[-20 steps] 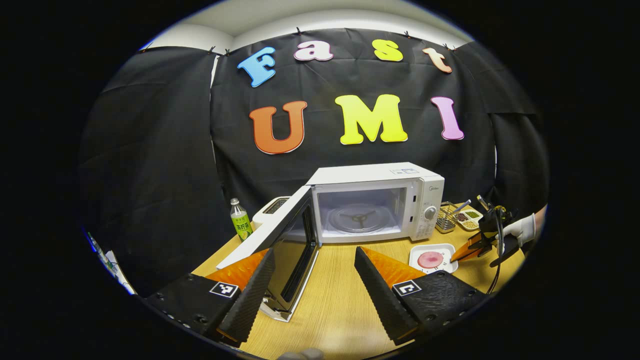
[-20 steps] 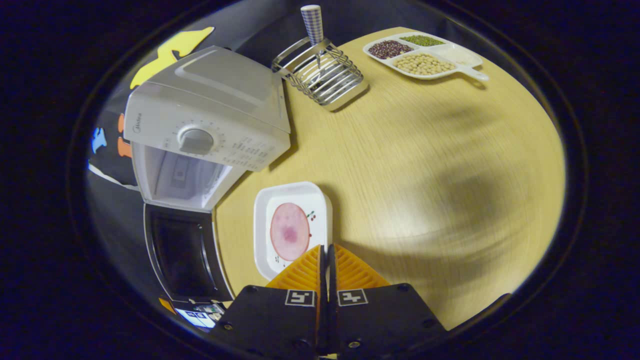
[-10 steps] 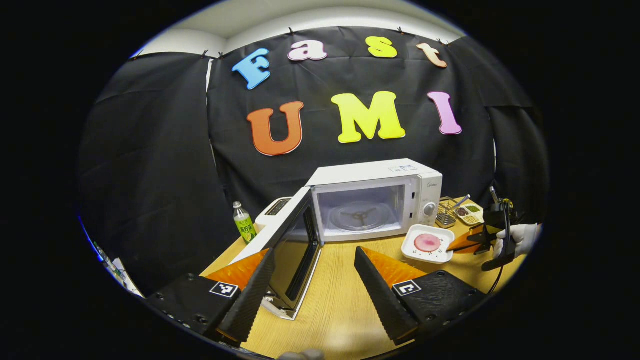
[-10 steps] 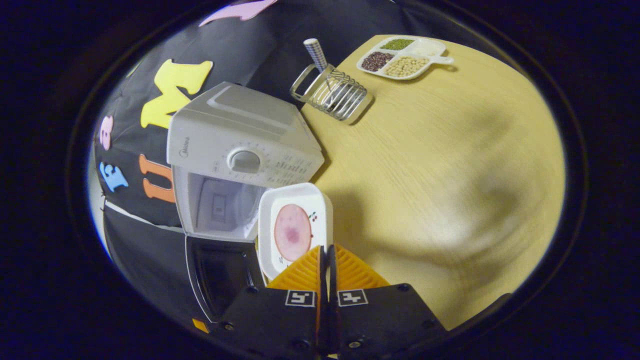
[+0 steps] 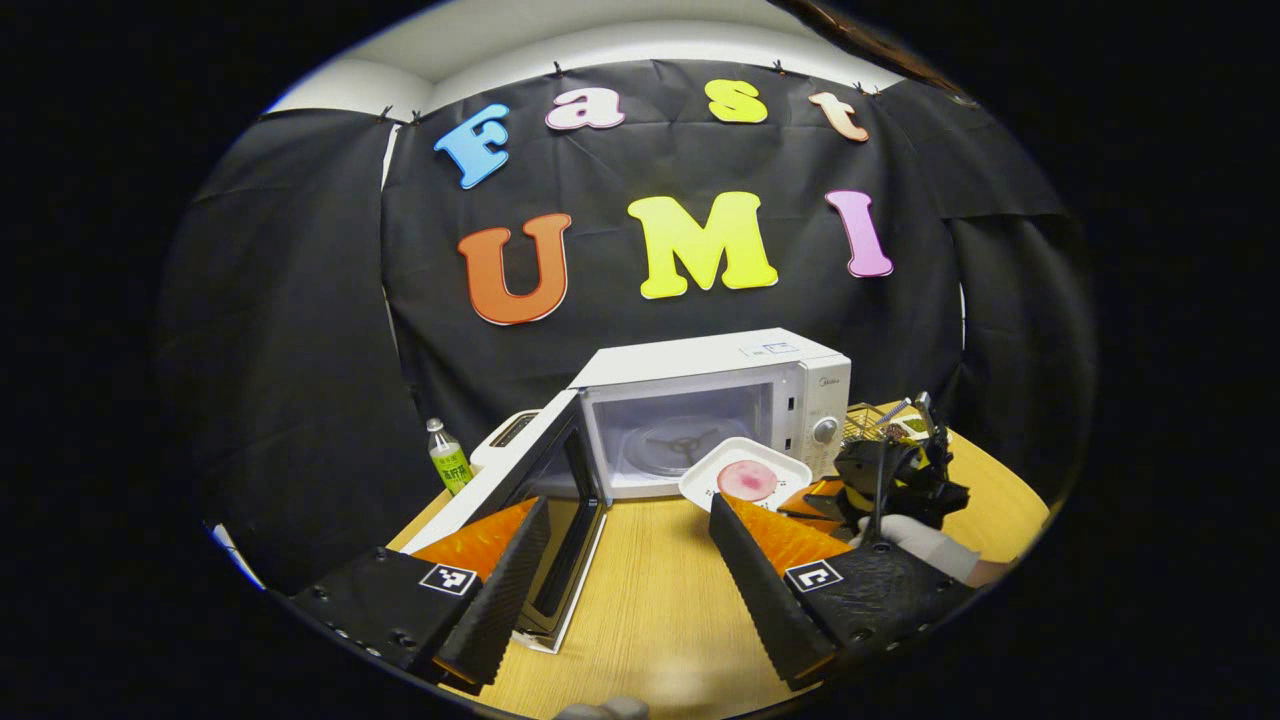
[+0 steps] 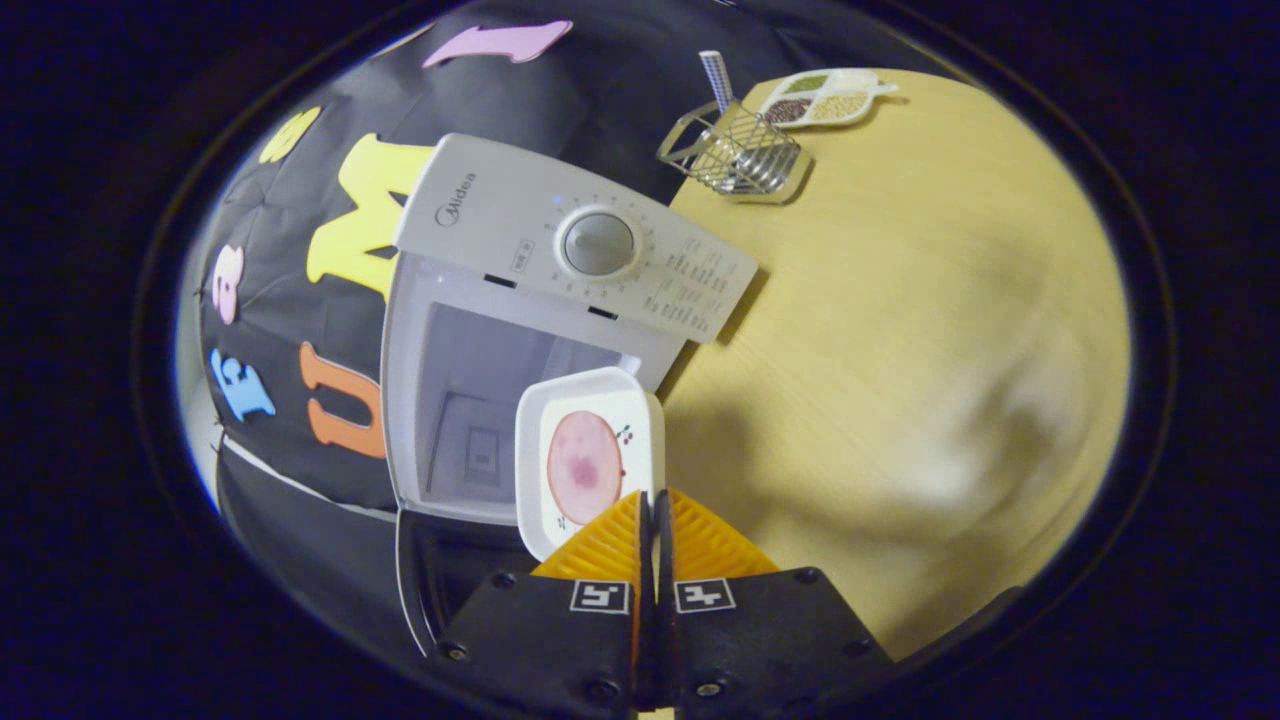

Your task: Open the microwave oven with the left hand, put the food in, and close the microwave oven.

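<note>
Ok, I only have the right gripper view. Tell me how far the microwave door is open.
Observer: The door stands wide open to the left of the microwave, well off the opening.
Operator: Now report the left claw.
Observer: The left claw is open and holds nothing, low over the table by the door.
Operator: Check inside the cavity.
Observer: The glass turntable is bare, nothing on it.
</note>
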Demonstrator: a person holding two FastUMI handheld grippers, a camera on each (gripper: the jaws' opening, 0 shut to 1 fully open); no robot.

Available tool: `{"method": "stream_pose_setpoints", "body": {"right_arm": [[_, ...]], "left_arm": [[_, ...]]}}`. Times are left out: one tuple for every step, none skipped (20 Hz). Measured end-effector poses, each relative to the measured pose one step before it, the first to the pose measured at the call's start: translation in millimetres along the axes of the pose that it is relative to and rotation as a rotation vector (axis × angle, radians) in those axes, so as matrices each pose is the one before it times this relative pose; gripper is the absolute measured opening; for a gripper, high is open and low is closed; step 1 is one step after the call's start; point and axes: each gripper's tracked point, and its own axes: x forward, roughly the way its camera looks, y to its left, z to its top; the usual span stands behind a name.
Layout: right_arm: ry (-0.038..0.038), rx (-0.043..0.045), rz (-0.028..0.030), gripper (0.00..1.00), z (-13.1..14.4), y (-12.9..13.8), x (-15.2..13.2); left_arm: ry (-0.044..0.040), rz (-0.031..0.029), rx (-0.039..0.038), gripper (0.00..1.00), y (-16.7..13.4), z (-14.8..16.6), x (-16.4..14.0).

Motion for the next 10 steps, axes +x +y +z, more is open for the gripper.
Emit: {"method": "stream_pose_setpoints", "body": {"right_arm": [[-0.01367,0.03224,0.00554,0.03,-4.18,5.44,10.77],[-0.02218,0.02560,0.01335,0.04,-2.22,6.41,9.34],[-0.02457,0.01032,0.00913,0.04,-4.64,4.49,9.84],[-0.02551,0.00450,0.00050,0.04,-2.45,3.62,6.80],[-0.02780,0.00451,-0.00044,0.04,-2.69,7.06,8.36],[-0.01620,0.00200,-0.00363,0.00,-2.79,2.52,6.29],[-0.01645,0.00640,0.00357,0.00,-2.88,4.94,8.06],[-0.00768,0.01119,0.00230,0.04,-1.83,5.41,7.83],[-0.01563,0.01065,0.00207,0.04,-1.04,5.70,9.29],[-0.02051,0.00108,0.00444,0.04,-0.42,4.42,7.31]], "left_arm": [[0.00137,0.01244,-0.00463,0.96,5.45,-4.30,-1.00],[0.01000,0.00815,-0.00113,0.96,4.73,-7.15,-3.11],[0.00861,0.01122,0.00733,0.96,5.09,-5.99,-1.35],[0.00780,0.01336,0.00746,0.96,5.36,-4.41,-2.58],[-0.00178,0.00950,0.00523,0.96,4.14,-1.75,-0.63],[0.00346,0.00305,0.00389,0.96,2.37,-2.97,-0.48],[0.00850,0.01216,0.00553,0.96,2.77,-2.91,0.04],[-0.00478,-0.00535,0.00869,0.96,-0.42,0.05,0.76],[-0.00211,0.00224,0.01105,0.96,0.06,0.32,-0.17],[-0.00116,-0.00117,0.01048,0.96,0.64,0.13,2.39]]}}
